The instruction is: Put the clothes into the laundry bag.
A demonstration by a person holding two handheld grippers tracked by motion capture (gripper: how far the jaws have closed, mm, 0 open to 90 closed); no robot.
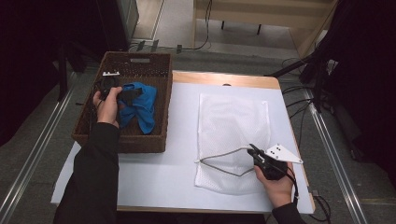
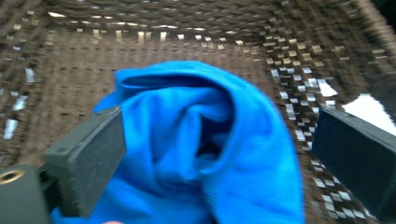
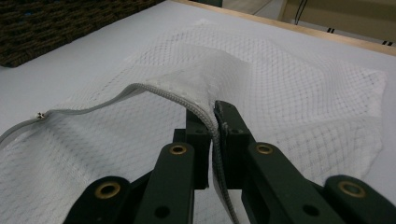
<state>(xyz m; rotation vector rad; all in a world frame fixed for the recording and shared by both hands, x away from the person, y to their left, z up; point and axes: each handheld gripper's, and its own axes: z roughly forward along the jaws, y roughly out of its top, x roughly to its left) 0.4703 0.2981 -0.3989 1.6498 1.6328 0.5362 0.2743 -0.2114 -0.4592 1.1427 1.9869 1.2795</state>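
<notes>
The left claw (image 1: 125, 93) hangs wide apart over the blue cloth (image 1: 140, 106) in the basket (image 1: 140, 140), at ten o'clock on the table. Up close, its pads (image 2: 88, 158) should sink lower around a thick fold (image 2: 205, 140) before squeezing. The right claw (image 3: 215, 114) is clamped on the mesh bag's zipper edge (image 3: 140, 88), holding it up.

Brown woven wicker basket (image 1: 88, 128) on left part of white-topped bench (image 1: 159, 172), overhanging left edge. Crumpled blue cloth (image 1: 142, 109) inside basket, right of middle. White mesh zip bag (image 1: 233, 126) flat on bench, right of basket, well apart. Bag's open zip edge (image 1: 224, 154) at near end, toward person. Floor rails either side of bench.
</notes>
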